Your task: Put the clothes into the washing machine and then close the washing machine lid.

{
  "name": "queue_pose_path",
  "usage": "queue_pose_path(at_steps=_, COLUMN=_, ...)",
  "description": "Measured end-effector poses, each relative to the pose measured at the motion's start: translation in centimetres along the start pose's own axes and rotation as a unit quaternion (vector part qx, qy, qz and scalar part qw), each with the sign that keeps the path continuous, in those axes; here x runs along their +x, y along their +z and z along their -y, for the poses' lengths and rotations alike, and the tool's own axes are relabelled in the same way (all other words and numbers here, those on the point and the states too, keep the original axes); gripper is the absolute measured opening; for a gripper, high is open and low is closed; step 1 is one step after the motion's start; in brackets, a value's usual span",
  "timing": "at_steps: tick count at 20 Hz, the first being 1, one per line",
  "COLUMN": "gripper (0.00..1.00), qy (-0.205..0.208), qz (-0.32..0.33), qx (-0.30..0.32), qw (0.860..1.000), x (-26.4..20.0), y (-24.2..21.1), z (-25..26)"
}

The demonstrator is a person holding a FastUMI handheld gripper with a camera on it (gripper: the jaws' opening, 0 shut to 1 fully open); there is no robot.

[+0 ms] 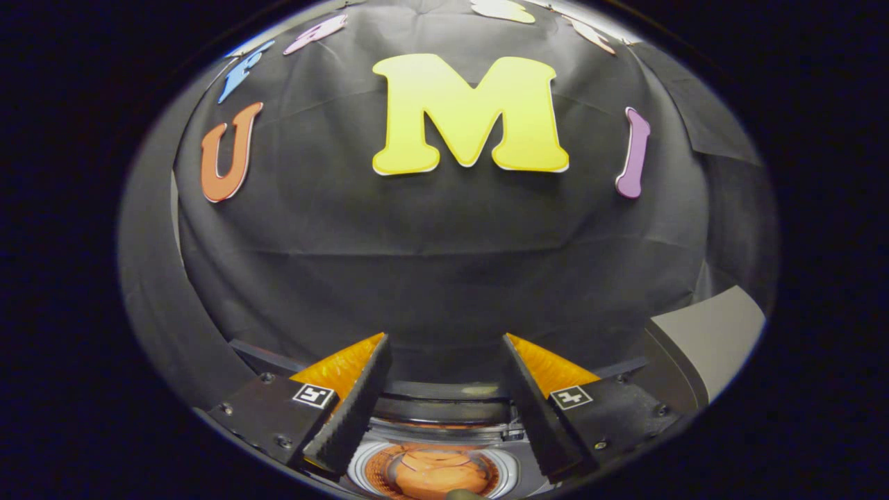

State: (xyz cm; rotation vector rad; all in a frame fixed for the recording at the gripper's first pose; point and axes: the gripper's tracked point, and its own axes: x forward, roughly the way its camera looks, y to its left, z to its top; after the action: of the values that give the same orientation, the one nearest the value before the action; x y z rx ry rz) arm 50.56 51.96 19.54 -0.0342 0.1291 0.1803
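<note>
Orange cloth, the clothes [434, 476], lies bundled inside the washing machine's drum [510, 472], low between the 2 fingers and just under them. It looks soft and light, crumpled into folds, so it should settle where it lies and would give under any pinch; a raised fold on top of the bundle would be the easiest place to take hold if it needed pushing deeper.

The gripper [444, 361] has its fingers spread wide apart with nothing between them, pointing over the machine toward the black cloth wall [444, 278] beyond.

Just ahead of the drum, between the fingers, a dark curved band crosses the machine; this looks like the rear rim of the opening or the folded-back washing machine lid [444, 406], though I cannot tell which with certainty. The lid will be stiff and hard, probably smooth, so it wants a firm hold on its front edge or a push from behind instead of a soft pinch. A grey panel [701, 340] stands to the right, beyond the right finger.

With the clothes seemingly inside, closing the lid appears to be what remains
</note>
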Motion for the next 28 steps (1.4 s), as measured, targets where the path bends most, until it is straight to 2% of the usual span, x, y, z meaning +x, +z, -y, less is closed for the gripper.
queue_pose_path(at_steps=9, gripper=0.98, qy=0.008, qz=-0.006, qx=-0.008, qw=1.0, x=-4.2, y=-2.7, z=-0.4)
queue_pose_path(at_steps=21, gripper=0.98, qy=0.011, qz=-0.016, qx=-0.018, qw=1.0, x=-6.7, y=-5.4, z=-0.8)
queue_pose_path(at_steps=26, gripper=0.97, qy=0.026, qz=-0.037, qx=-0.028, qw=0.999, x=-7.9, y=-7.9, z=-1.2)
queue_pose_path(at_steps=28, gripper=0.98, qy=0.034, qz=-0.068, qx=-0.049, qw=0.996, x=-7.8, y=-10.5, z=-1.3)
